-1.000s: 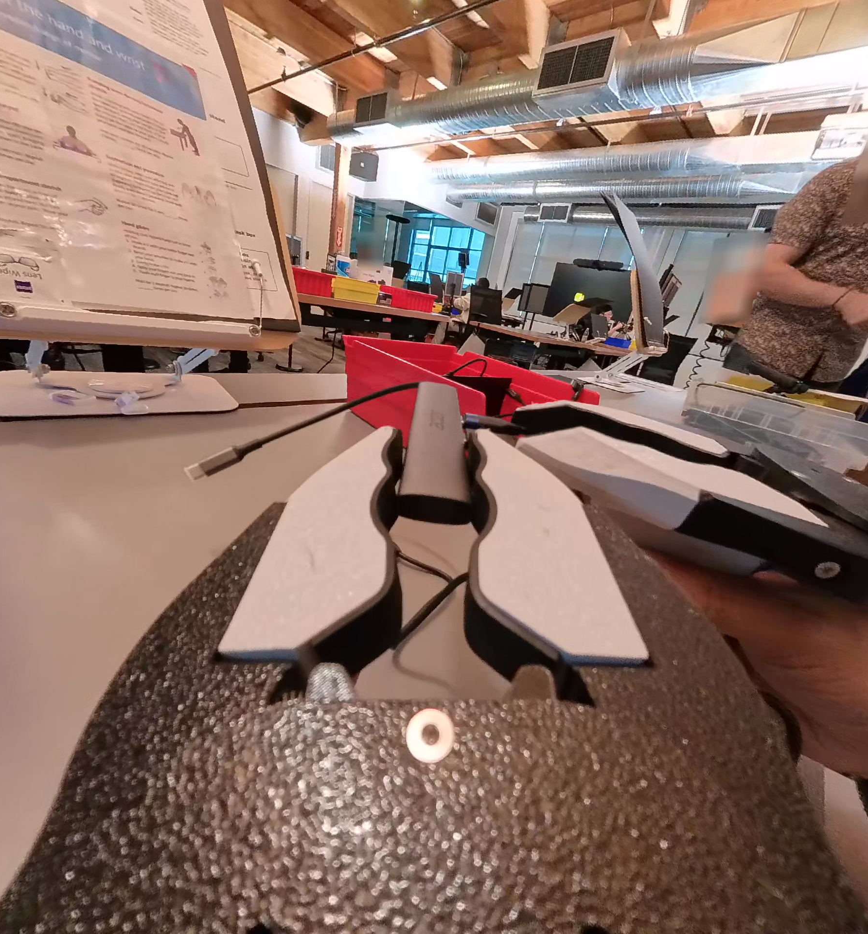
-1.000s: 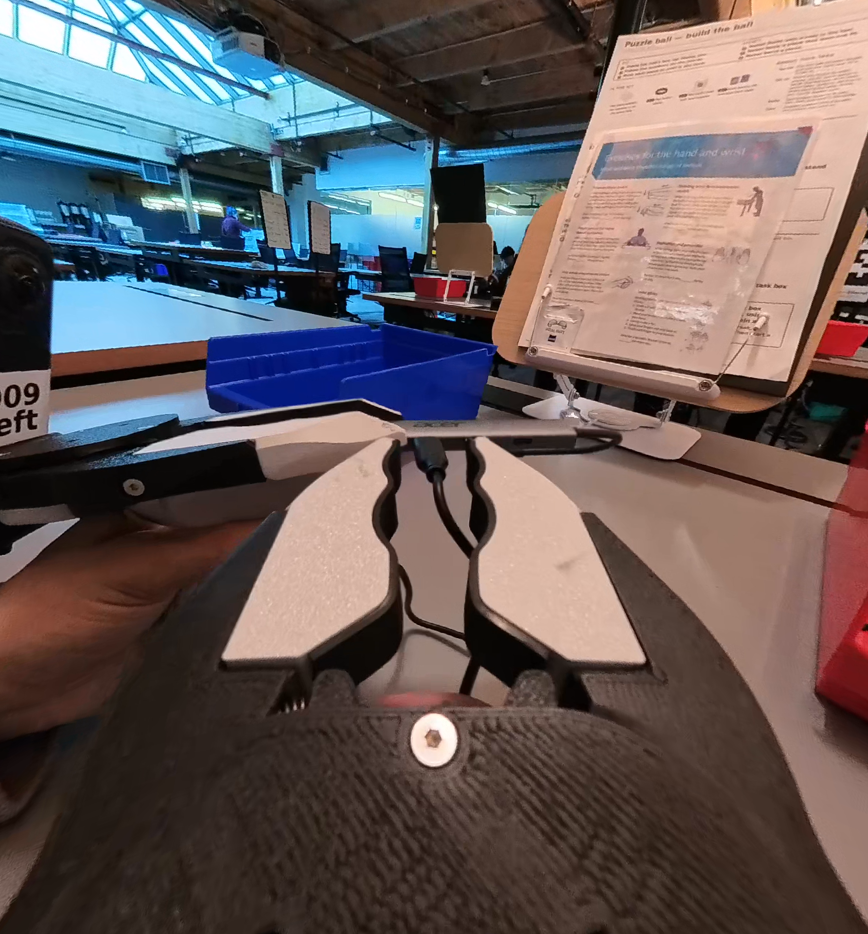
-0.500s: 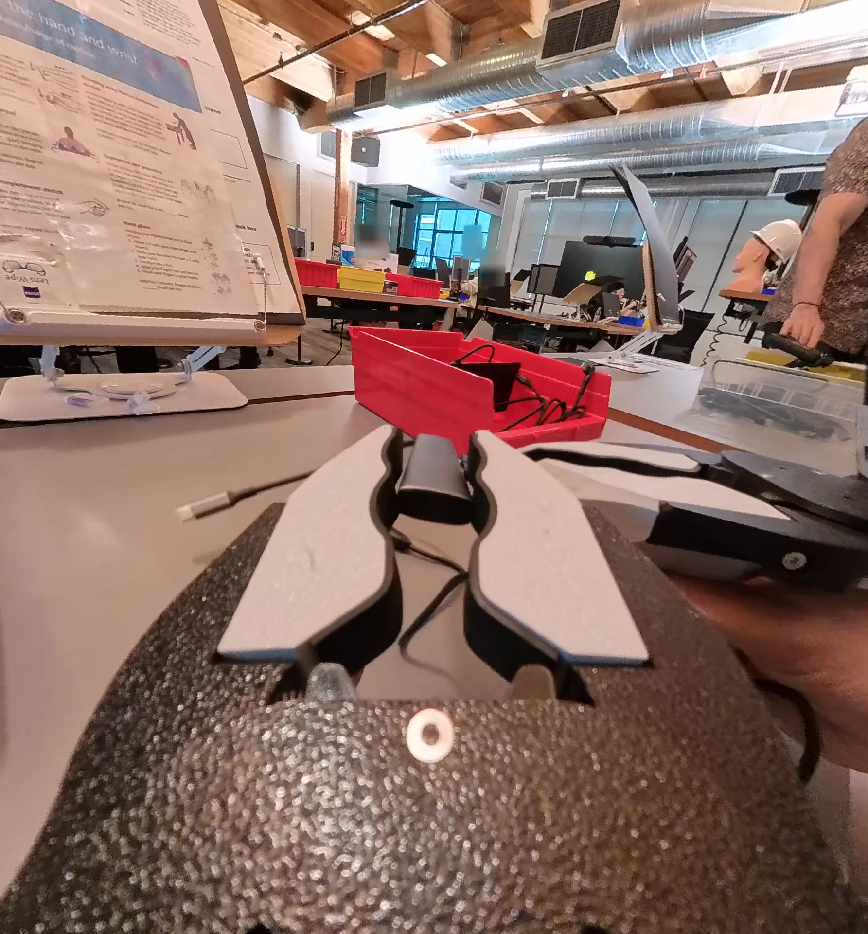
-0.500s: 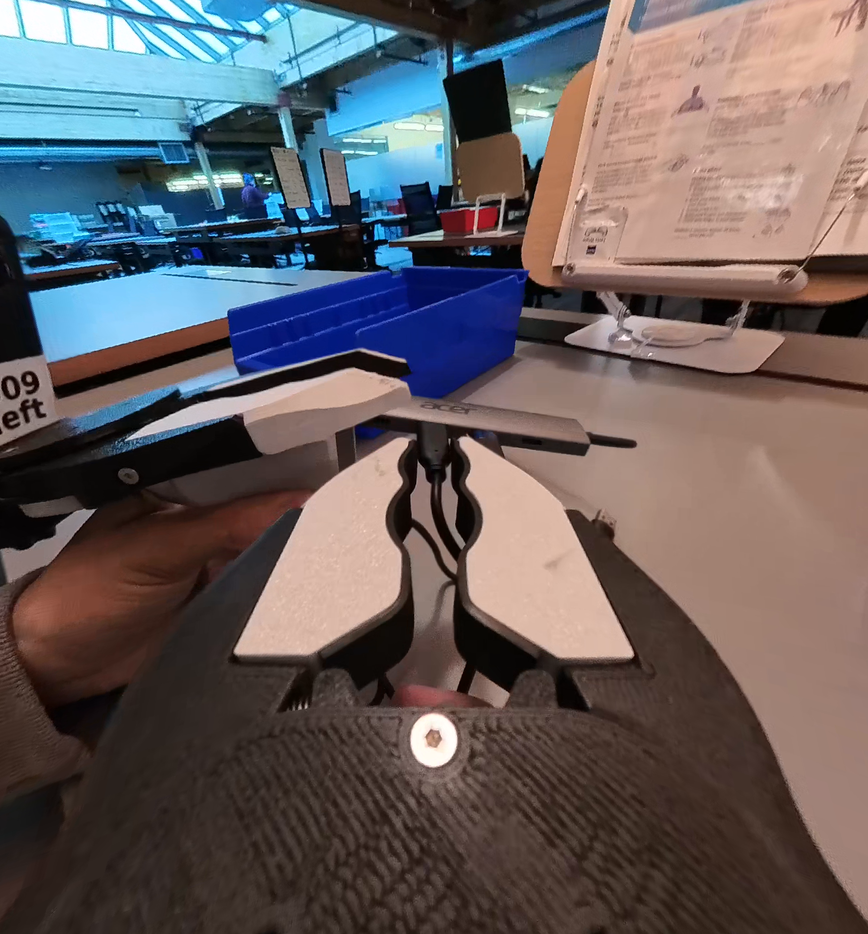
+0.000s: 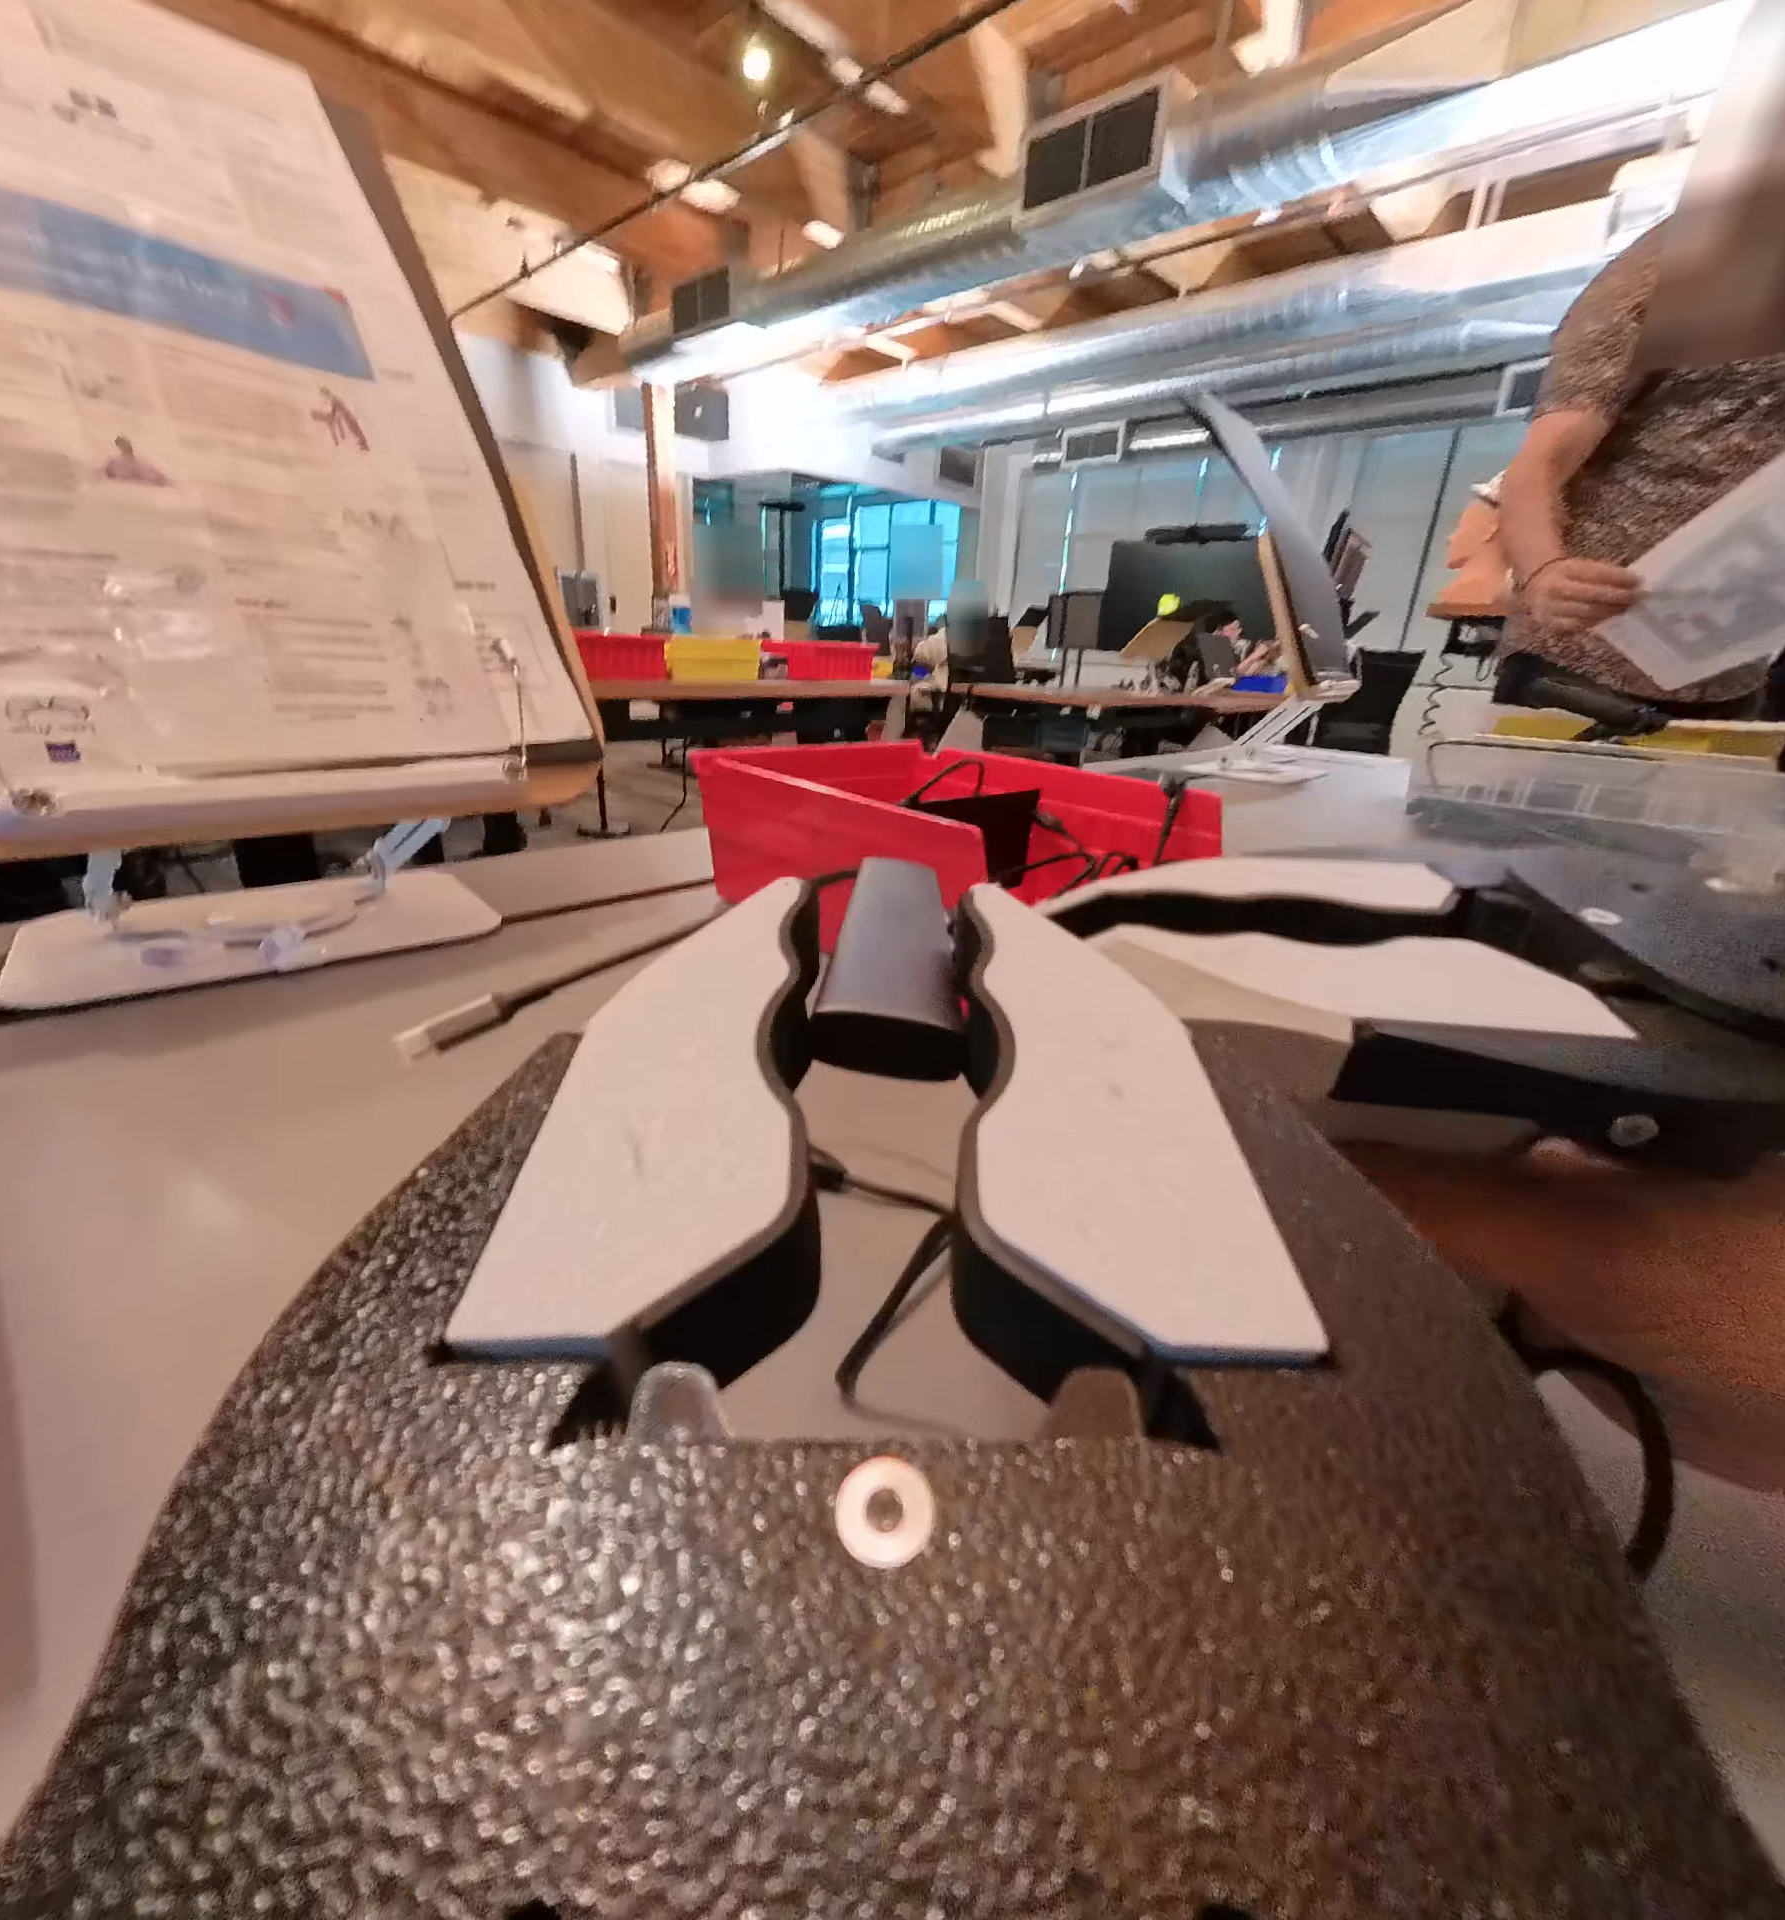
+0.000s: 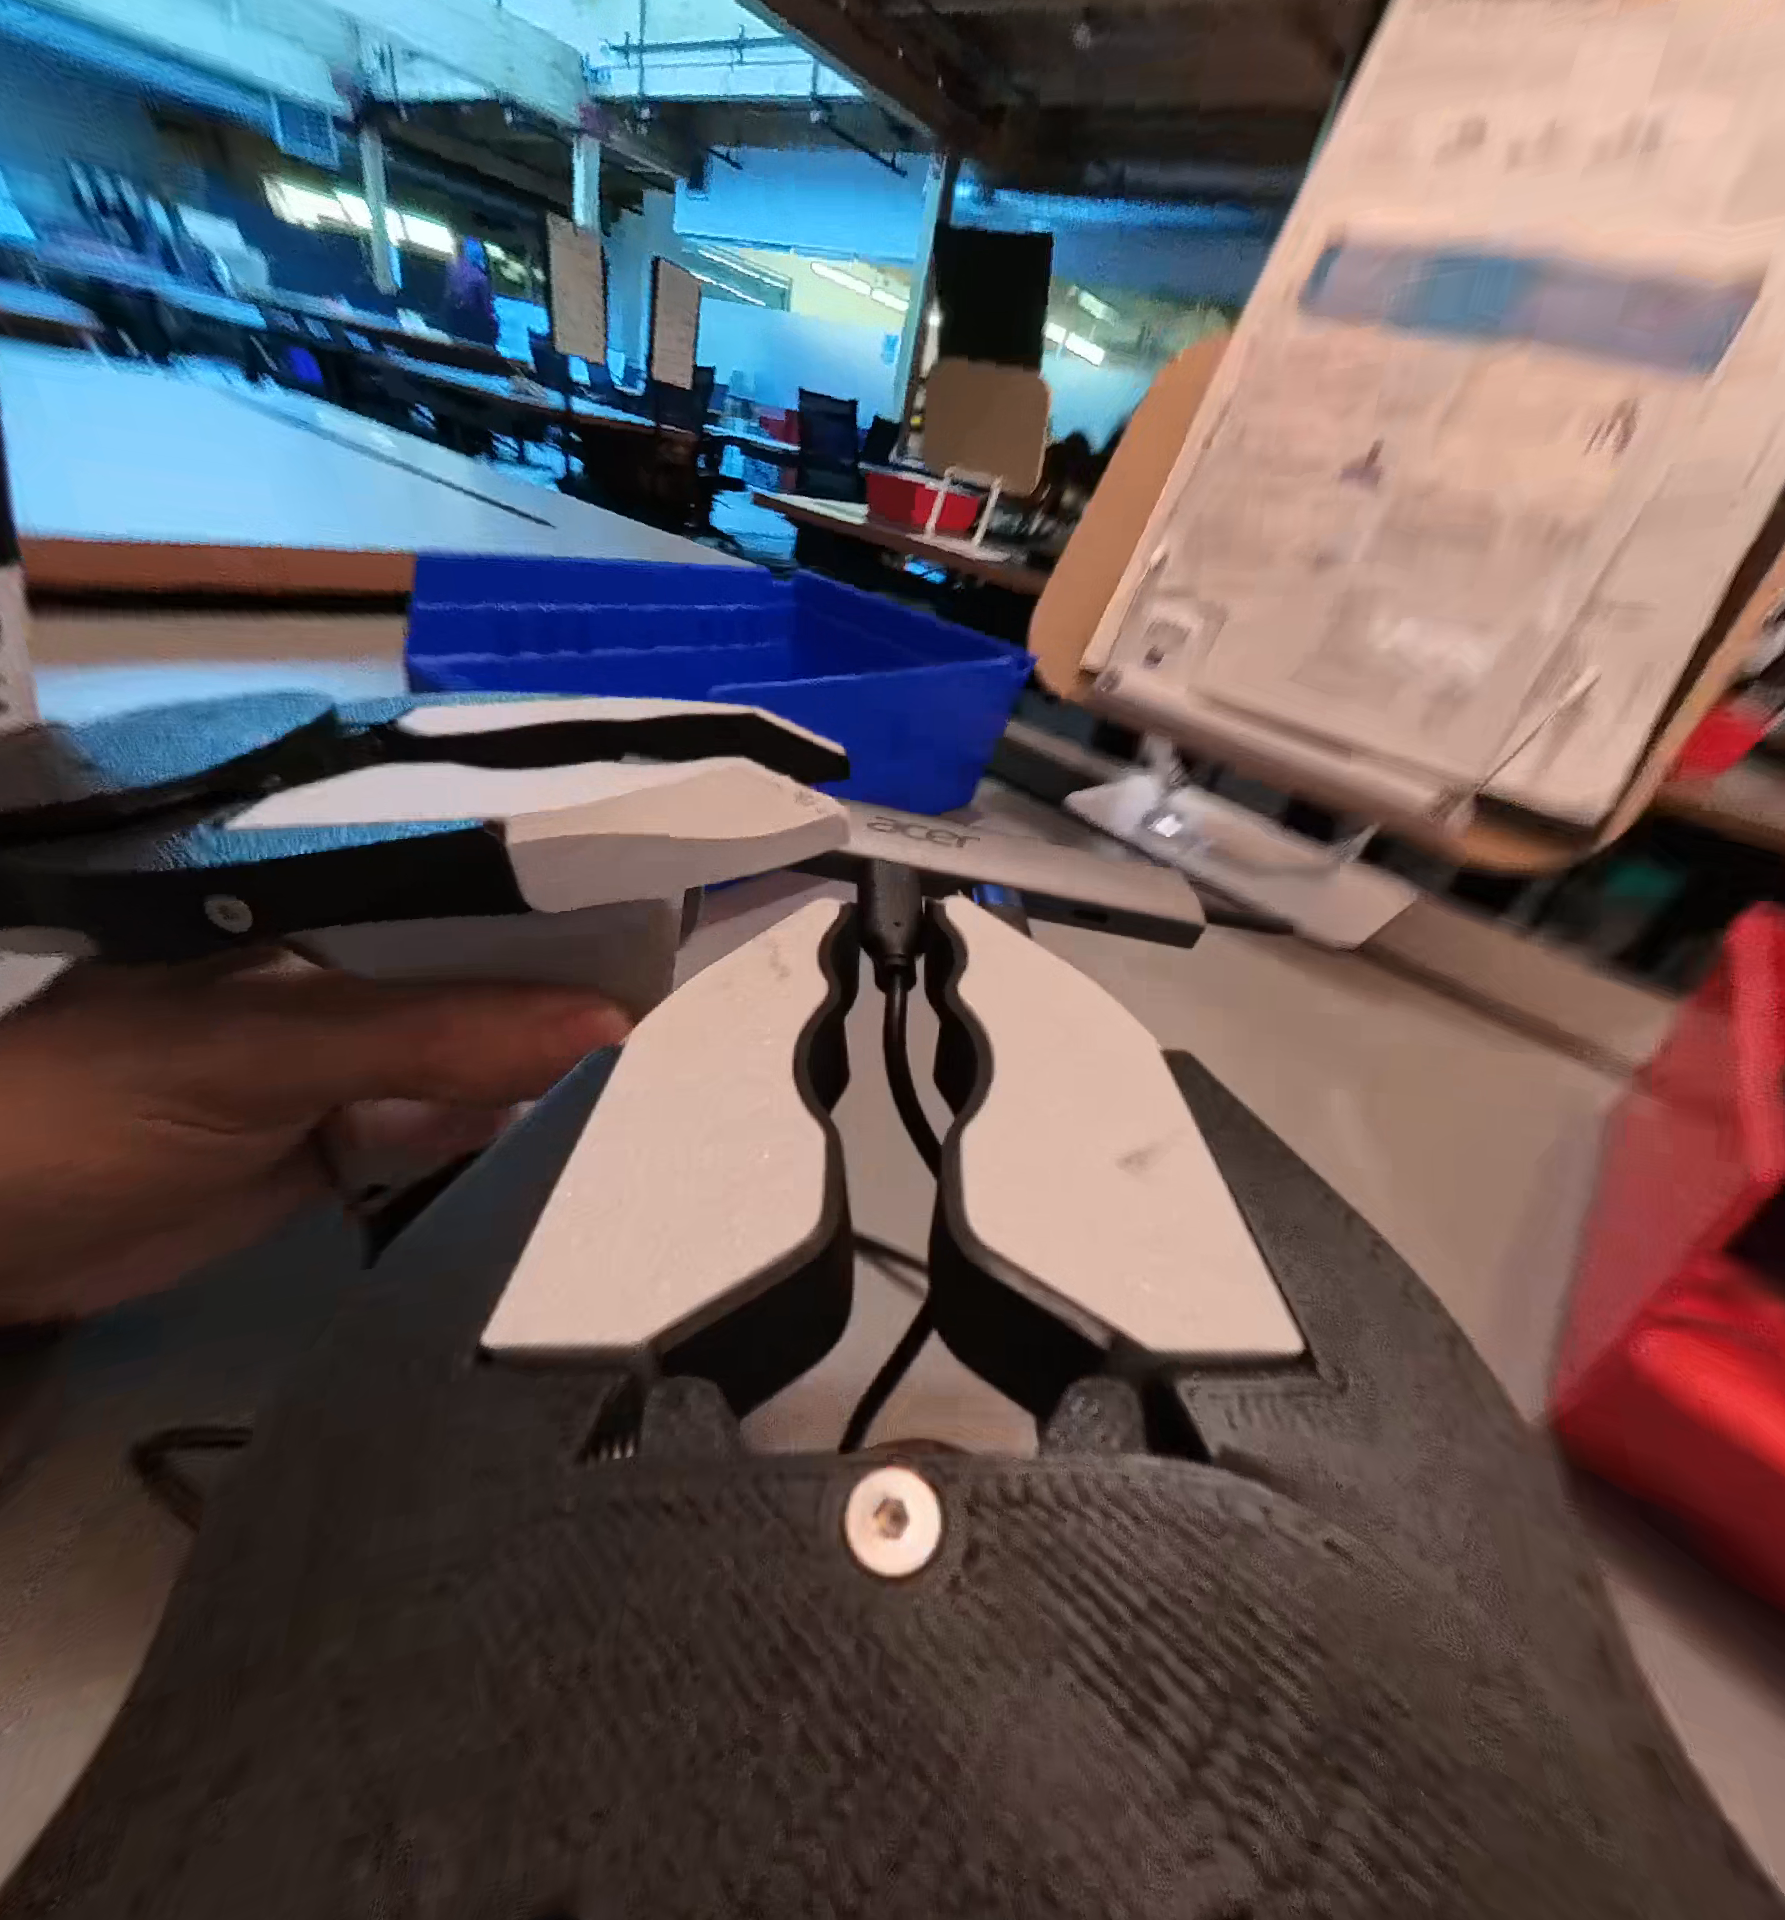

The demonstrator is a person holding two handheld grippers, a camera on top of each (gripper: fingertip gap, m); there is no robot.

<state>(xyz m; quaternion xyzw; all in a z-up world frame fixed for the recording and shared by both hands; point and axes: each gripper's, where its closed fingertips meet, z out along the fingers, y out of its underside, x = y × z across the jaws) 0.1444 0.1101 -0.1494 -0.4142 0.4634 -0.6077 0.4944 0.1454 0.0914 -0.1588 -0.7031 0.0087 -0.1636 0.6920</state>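
The left gripper (image 5: 886, 914) is clamped on a slim grey hub (image 5: 886, 961), its two white fingers (image 5: 659, 1122) pressed against the hub's long sides so that the hub points straight ahead toward 12 o'clock, lifted clear of the grey table (image 5: 192, 1143). In the right wrist view the same hub (image 6: 1023, 868) lies crosswise beyond the right gripper (image 6: 890, 920), whose jaws are closed on a black plug (image 6: 890, 914) seated in the hub's near edge; the plug's black cable (image 6: 903, 1060) runs back between the fingers toward 6 o'clock. The two grippers meet at right angles: the right one enters the left wrist view from 3 o'clock, held by a hand (image 5: 1594, 1299), and the left one enters the right wrist view from 9 o'clock, held by the other hand (image 6: 192, 1122). A second thin cable ending in a silver connector (image 5: 441, 1034) lies on the table at about 10 o'clock of the left gripper. A red bin (image 5: 919, 821) holding dark cables stands just beyond the hub at 12 o'clock in the left view, and a blue bin (image 6: 722, 665) stands at 11 o'clock in the right view. A document stand (image 5: 244, 810) with printed sheets rises at 10 o'clock in the left view. A person (image 5: 1677, 499) holding a paper stands at 2 o'clock, well apart.
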